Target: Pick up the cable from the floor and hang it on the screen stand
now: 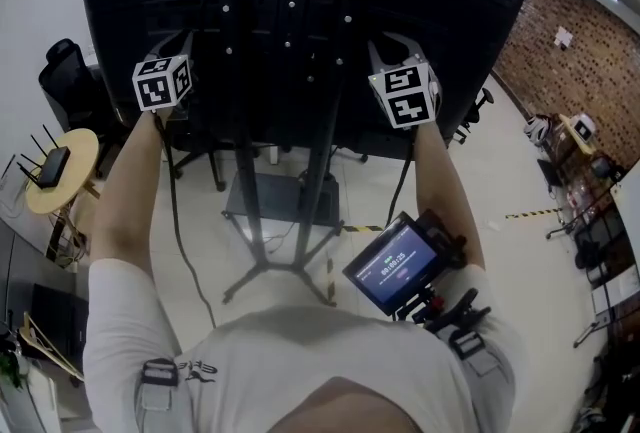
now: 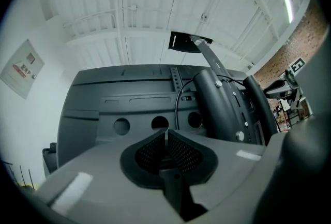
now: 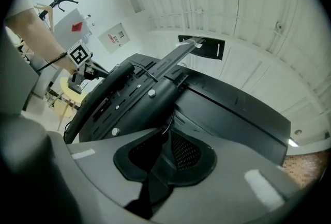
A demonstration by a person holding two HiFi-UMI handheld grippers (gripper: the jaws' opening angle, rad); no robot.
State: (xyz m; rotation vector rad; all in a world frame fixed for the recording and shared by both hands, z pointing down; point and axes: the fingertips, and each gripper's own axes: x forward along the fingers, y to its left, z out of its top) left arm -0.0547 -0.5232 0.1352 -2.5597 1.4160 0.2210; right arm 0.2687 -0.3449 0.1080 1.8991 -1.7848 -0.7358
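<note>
White ceiling (image 2: 155, 0), brick wall (image 1: 560, 51) far right; poster (image 2: 23, 68) print unreadable. Behind screen (image 1: 300, 21), left gripper (image 2: 166, 132) and right gripper (image 3: 164, 135) both pinching cable (image 2: 176, 112). Seen only from head view: stand (image 1: 290, 251) legs, floor (image 1: 500, 181).

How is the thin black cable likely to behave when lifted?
Probably floppy: the thin black cable hangs slack below the left gripper. Likely light, being so thin. It may slip off the black metal screen stand.

Lab, brick wall (image 1: 565, 71), mounted screen (image 1: 450, 11)
</note>
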